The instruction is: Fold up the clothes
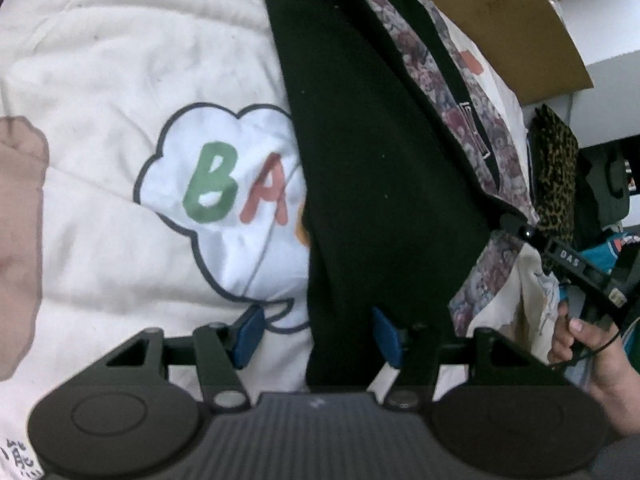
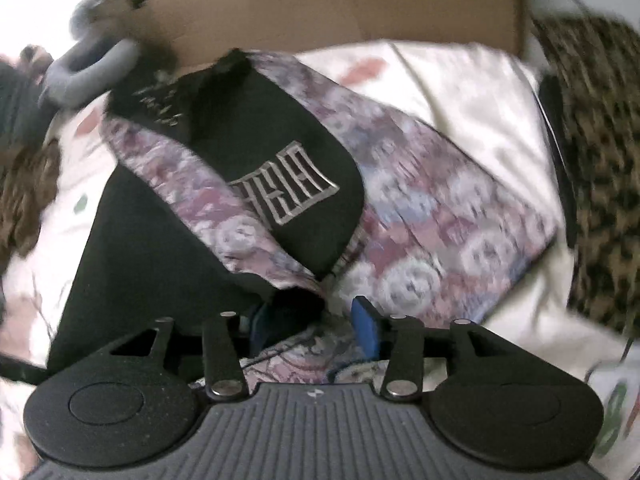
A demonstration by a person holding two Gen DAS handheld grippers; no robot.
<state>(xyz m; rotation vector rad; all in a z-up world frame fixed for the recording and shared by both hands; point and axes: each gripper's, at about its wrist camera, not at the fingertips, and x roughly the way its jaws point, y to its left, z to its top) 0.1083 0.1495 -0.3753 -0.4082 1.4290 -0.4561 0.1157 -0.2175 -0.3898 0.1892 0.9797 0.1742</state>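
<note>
A cream bedspread (image 1: 100, 60) with a printed cloud fills the left of the left wrist view. Over it, running from top centre to bottom centre, hangs the black garment (image 1: 372, 160) with floral panels. Cardboard (image 1: 500, 12) sits upper right. The left gripper (image 1: 316, 334) stands spread, cloth draped between its blue pads. The right gripper (image 2: 316, 320) has garment fabric bunched between its pads; whether it pinches, I cannot tell.

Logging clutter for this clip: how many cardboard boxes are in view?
1. The cardboard box sits beyond the black floral garment, at the bedspread's far edge; others may be hidden.
</note>
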